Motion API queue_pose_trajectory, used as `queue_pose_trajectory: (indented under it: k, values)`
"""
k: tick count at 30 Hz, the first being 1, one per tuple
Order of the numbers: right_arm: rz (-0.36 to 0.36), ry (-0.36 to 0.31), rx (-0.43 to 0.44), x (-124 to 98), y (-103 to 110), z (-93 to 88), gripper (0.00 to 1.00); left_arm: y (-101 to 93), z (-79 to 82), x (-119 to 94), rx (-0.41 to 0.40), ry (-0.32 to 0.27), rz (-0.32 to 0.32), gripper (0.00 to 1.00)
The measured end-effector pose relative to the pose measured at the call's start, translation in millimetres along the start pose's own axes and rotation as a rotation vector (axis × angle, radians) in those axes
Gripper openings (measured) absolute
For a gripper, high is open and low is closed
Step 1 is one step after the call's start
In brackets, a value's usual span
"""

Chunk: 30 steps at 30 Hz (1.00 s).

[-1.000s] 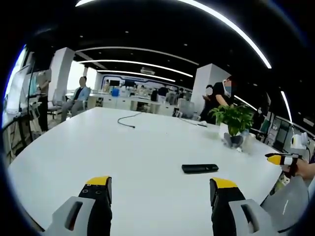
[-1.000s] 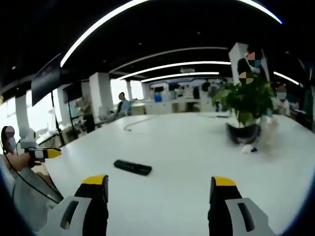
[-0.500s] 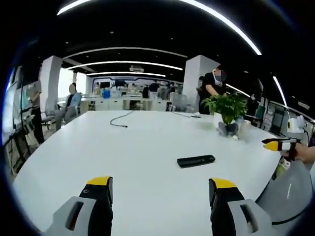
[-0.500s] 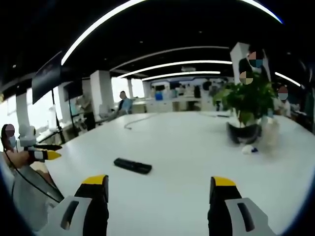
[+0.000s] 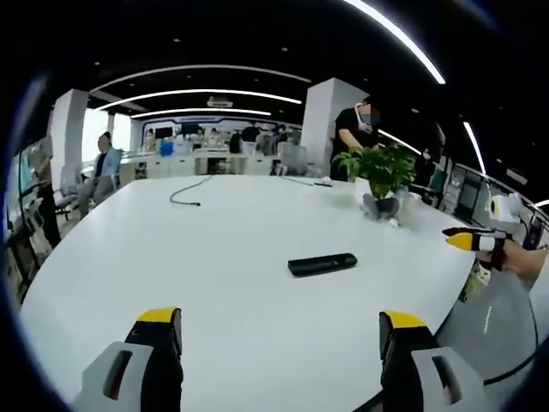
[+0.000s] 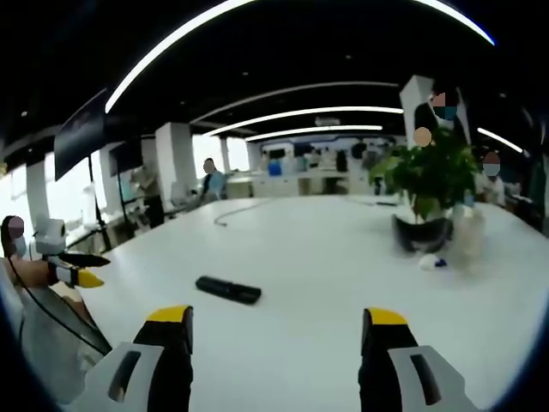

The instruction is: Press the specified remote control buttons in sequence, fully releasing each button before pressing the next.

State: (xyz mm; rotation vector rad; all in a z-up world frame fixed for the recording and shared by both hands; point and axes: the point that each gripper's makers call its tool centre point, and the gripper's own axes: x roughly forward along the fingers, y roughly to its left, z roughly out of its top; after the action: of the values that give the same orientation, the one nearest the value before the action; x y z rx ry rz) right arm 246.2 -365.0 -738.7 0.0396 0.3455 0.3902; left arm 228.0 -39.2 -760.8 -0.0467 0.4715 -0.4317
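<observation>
Both my left gripper (image 5: 279, 322) and right gripper (image 6: 277, 322) are spread wide, holding nothing, above the white worktop (image 5: 214, 257); remote control (image 5: 322, 264) lies flat ahead.

remote control (image 5: 322, 264) buttons too small to tell; potted plant (image 6: 426, 193) blurred; background desks indistinct.

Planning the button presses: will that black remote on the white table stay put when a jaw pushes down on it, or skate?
The remote lies flat and low on the table, so tipping or rolling seems unlikely. It looks slim and probably light, and the tabletop looks smooth, so an off-centre press may slide or spin it. It is likely stiff.
</observation>
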Motion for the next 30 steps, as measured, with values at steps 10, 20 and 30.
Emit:
queue_pose_trajectory:
  k: [10,20,30]
  values:
    - [0.009,0.002,-0.007,0,2,-0.2,0.79,-7.2,15.1,15,0.161,0.055,-0.020,0.99]
    - [-0.003,-0.019,0.007,-2,-2,2.6,0.79,-11.5,19.2,40,0.274,0.119,-0.097,0.94]
    - [-0.011,0.002,-0.004,-1,-2,-0.9,0.78,-18.5,12.1,58,0.361,0.202,-0.184,0.88]
